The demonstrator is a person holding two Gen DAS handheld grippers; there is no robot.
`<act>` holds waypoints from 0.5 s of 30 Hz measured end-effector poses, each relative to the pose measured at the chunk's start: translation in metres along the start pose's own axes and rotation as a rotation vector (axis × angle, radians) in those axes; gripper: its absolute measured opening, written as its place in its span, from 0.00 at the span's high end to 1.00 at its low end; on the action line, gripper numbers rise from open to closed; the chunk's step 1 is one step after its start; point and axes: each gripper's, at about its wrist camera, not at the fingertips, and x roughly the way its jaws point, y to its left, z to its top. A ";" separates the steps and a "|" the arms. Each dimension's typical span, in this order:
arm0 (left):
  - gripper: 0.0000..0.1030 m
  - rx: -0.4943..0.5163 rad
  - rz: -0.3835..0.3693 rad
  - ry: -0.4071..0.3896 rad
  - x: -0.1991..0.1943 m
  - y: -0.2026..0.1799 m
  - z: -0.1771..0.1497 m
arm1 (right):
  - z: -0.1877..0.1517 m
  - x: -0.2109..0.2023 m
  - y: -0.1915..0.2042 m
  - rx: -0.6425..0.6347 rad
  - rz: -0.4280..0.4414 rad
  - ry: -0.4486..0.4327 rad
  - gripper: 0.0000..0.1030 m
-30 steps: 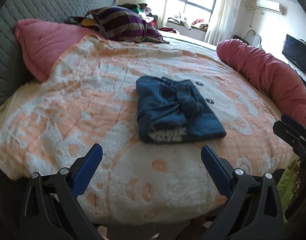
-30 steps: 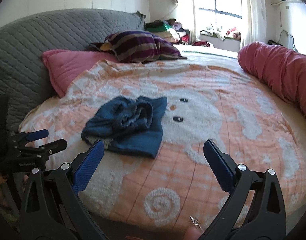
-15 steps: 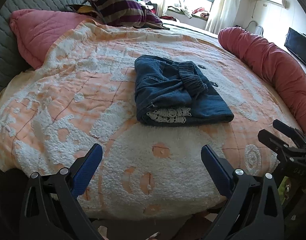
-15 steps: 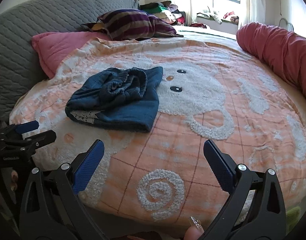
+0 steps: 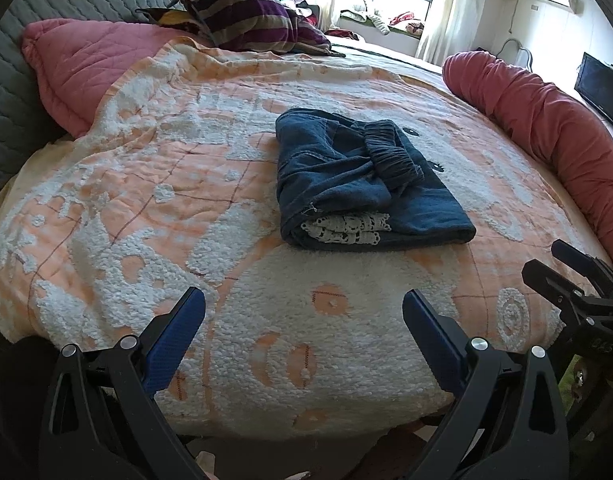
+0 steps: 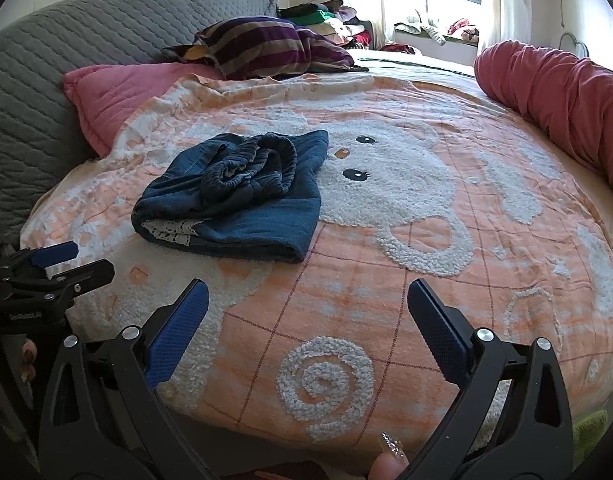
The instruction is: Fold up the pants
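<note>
Dark blue pants [image 5: 358, 176] lie folded in a compact bundle on the orange and white blanket [image 5: 186, 200], elastic waistband on top and white lace trim showing at the near edge. They also show in the right wrist view [image 6: 242, 196]. My left gripper [image 5: 304, 312] is open and empty above the blanket's near edge, short of the pants. My right gripper [image 6: 306, 304] is open and empty, to the right of the pants. Each gripper appears at the edge of the other's view: the right gripper [image 5: 578, 280] and the left gripper [image 6: 54, 268].
A pink pillow [image 5: 90, 60] and striped pillow [image 5: 246, 20] lie at the back left by a grey quilted headboard [image 6: 46, 80]. A long red bolster [image 5: 546, 128] runs along the right side. The bed edge [image 5: 306, 428] is just below the grippers.
Both grippers have moved in toward the bed and lower, so the pants look nearer. Both stay open and empty. The pants have not moved.
</note>
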 end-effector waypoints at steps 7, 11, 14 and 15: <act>0.04 -0.001 0.002 -0.002 -0.002 0.000 0.000 | 0.001 -0.001 0.000 0.002 0.004 0.000 0.09; 0.04 -0.004 0.004 -0.008 -0.006 0.002 0.002 | 0.002 -0.002 -0.001 0.005 0.003 0.001 0.09; 0.04 -0.003 0.006 -0.008 -0.006 0.003 0.002 | 0.001 -0.002 -0.001 0.004 0.002 0.002 0.09; 0.04 -0.001 0.007 -0.008 -0.007 0.002 0.002 | 0.001 -0.002 -0.001 0.005 0.002 0.002 0.09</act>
